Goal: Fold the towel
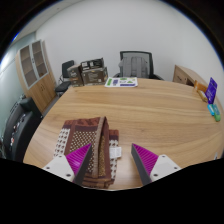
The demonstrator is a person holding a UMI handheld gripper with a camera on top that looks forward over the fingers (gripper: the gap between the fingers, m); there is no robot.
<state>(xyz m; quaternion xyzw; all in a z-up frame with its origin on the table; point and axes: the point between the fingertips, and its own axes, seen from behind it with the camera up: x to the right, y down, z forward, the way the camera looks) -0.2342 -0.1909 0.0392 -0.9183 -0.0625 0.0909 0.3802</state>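
The gripper (112, 160) hangs over a wooden table (150, 110), its fingers spread apart with nothing pressed between them. The brown patterned towel (90, 145) lies crumpled on the table beside the left finger, partly beneath it. An office chair (136, 65) stands beyond the table.

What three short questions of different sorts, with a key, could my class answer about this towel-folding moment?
1. True or false: the towel hangs over a chair.
2. Which finger of the gripper overlaps the towel: A left, B right?
3. Fill in: the towel lies on a wooden ____.

Key: 1 false, it lies on the table. 2 A; the fingers stand apart, and the right one is over bare wood. 3 table.
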